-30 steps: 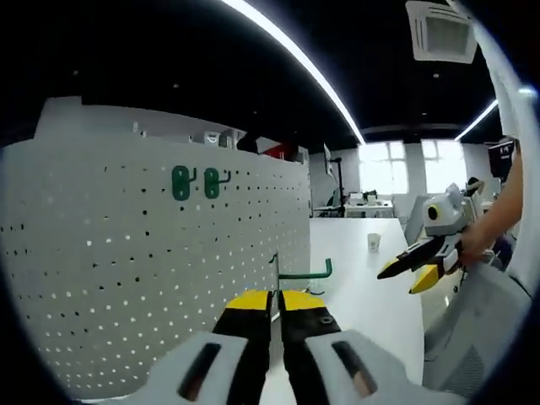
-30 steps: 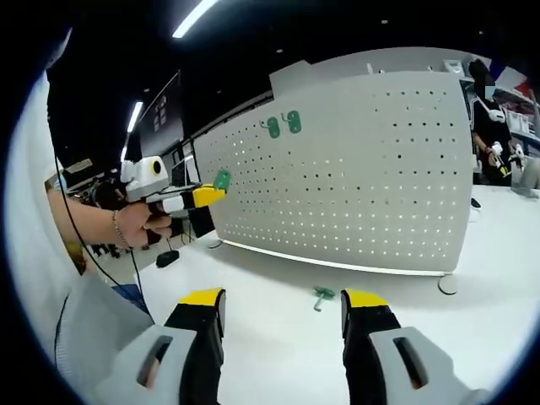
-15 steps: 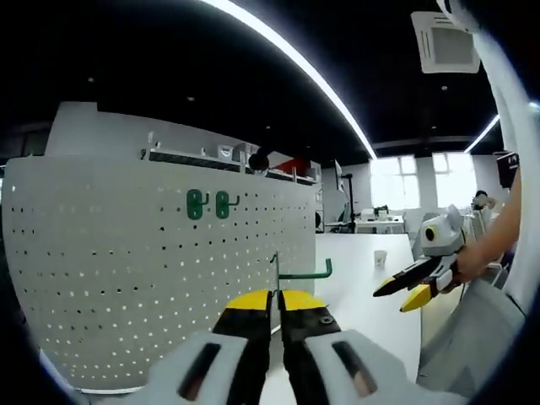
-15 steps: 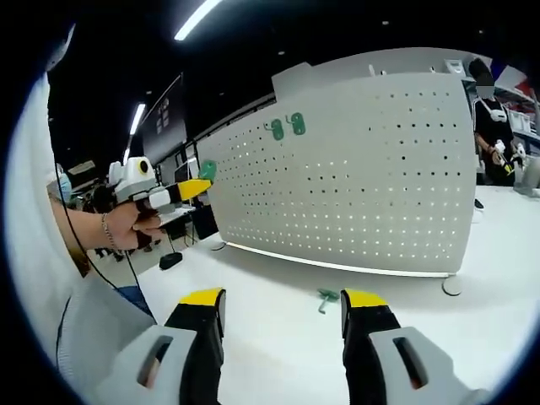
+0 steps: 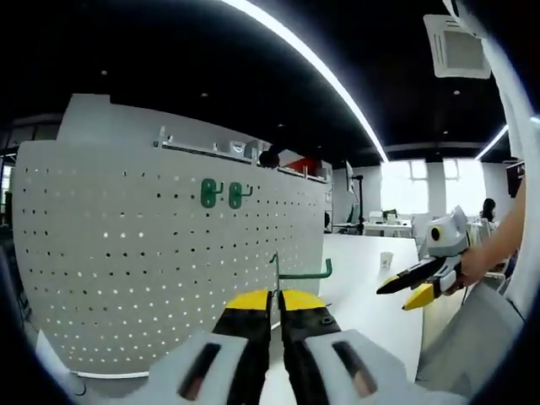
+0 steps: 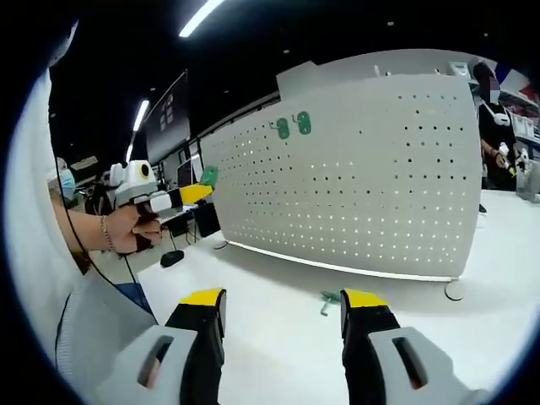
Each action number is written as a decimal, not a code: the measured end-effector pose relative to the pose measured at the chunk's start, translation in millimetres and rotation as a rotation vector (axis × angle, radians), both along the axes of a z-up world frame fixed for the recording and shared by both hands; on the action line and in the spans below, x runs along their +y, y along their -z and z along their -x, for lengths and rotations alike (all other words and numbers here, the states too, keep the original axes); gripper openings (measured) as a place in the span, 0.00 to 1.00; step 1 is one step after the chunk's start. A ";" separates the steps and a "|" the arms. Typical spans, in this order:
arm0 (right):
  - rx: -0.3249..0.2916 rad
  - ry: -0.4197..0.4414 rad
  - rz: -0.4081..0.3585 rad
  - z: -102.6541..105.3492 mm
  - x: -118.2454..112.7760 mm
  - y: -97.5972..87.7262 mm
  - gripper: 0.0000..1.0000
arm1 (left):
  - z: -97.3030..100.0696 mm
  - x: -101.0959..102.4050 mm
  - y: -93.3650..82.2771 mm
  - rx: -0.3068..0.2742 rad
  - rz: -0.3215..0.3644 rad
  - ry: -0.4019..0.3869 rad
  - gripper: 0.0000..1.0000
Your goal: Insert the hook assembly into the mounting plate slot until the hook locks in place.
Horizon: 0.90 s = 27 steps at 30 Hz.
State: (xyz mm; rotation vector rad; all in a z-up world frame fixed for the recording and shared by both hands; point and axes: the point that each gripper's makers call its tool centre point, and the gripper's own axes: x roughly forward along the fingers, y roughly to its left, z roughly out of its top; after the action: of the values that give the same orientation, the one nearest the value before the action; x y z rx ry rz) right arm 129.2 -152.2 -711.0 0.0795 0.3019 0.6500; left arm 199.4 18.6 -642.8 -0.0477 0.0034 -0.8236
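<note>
Pegboard [image 5: 160, 270] stands upright on the white table [image 5: 371, 287], perforated face toward both cameras. Two green hooks [image 5: 221, 193] are already seated side by side high on the board (also visible in the right gripper view [image 6: 293, 126]).

Left gripper [image 5: 274, 305]: yellow-tipped jaws pressed together on a green hook [image 5: 299, 272]. Hook's backplate sits upright just above the tips, its arm runs off to the right with an upturned end. Held in front of the pegboard, clear of the face, below and right of the mounted pair. In the right gripper view the same gripper [image 6: 202, 192] appears at left in a hand [image 6: 131, 229], green piece at its tip, near the board's left end.

Right gripper [image 6: 283, 305]: jaws spread wide, nothing between them, hovering over the table. Another green hook [image 6: 328, 299] lies loose on the tabletop between the tips, in front of the board's lower edge. In the left gripper view this gripper [image 5: 409, 285] is at far right, well apart from the board.
</note>
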 end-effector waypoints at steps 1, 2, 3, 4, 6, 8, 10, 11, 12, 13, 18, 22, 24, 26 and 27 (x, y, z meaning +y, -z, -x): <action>-0.009 -0.002 -0.012 0.1 1.4 -4.2 0.53 | 0.0 -0.1 0.2 0.000 -0.001 0.000 0.03; -0.015 -0.002 -0.015 0.2 1.7 -6.4 0.53 | 0.6 -0.3 0.4 0.002 -0.003 -0.001 0.03; -0.039 -0.003 -0.017 -0.3 2.5 -11.9 0.53 | 0.8 -0.3 0.3 0.001 -0.003 -0.002 0.03; -0.057 -0.006 -0.031 -0.2 4.1 -17.3 0.53 | 1.3 -0.8 -0.3 0.001 -0.001 0.000 0.03; -0.150 -0.020 -0.104 0.5 8.9 -41.5 0.53 | 1.4 -1.2 0.1 0.001 -0.004 0.000 0.03; -0.210 -0.015 -0.143 1.1 8.8 -56.3 0.53 | 1.6 -2.0 1.0 0.003 -0.006 0.002 0.03; -0.196 -0.022 -0.153 1.9 10.3 -57.7 0.53 | 1.8 -2.2 1.0 0.004 -0.007 0.001 0.03; -0.193 -0.024 -0.151 1.2 11.5 -57.5 0.53 | 1.9 -2.5 0.9 0.005 -0.005 0.002 0.03; -0.195 -0.026 -0.149 0.9 11.9 -57.2 0.53 | 2.3 -3.0 0.8 0.006 -0.005 0.002 0.03; -0.190 -0.028 -0.144 0.0 12.1 -55.6 0.53 | 2.5 -3.3 0.9 0.006 -0.006 0.003 0.03; -0.174 -0.041 -0.160 -2.1 18.1 -55.0 0.51 | 3.4 -4.8 1.2 0.006 -0.008 0.001 0.03; -0.169 -0.072 -0.169 -4.4 31.2 -56.7 0.50 | 3.9 -6.2 1.4 0.008 -0.007 0.003 0.03; -0.171 -0.082 -0.171 -6.8 36.9 -58.8 0.50 | 4.7 -6.9 1.5 0.008 -0.009 0.004 0.03; -0.175 -0.095 -0.179 -9.4 42.5 -61.9 0.49 | 5.6 -7.2 1.7 0.008 -0.011 0.005 0.03; -0.175 -0.100 -0.183 -10.5 44.9 -63.0 0.49 | 6.0 -7.4 1.8 0.009 -0.010 0.005 0.03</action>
State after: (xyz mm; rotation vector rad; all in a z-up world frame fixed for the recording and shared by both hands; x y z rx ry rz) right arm 139.7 -107.4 -648.0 0.1825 0.0773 0.7778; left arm 193.3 11.2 -644.6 -0.0415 0.0160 -0.8285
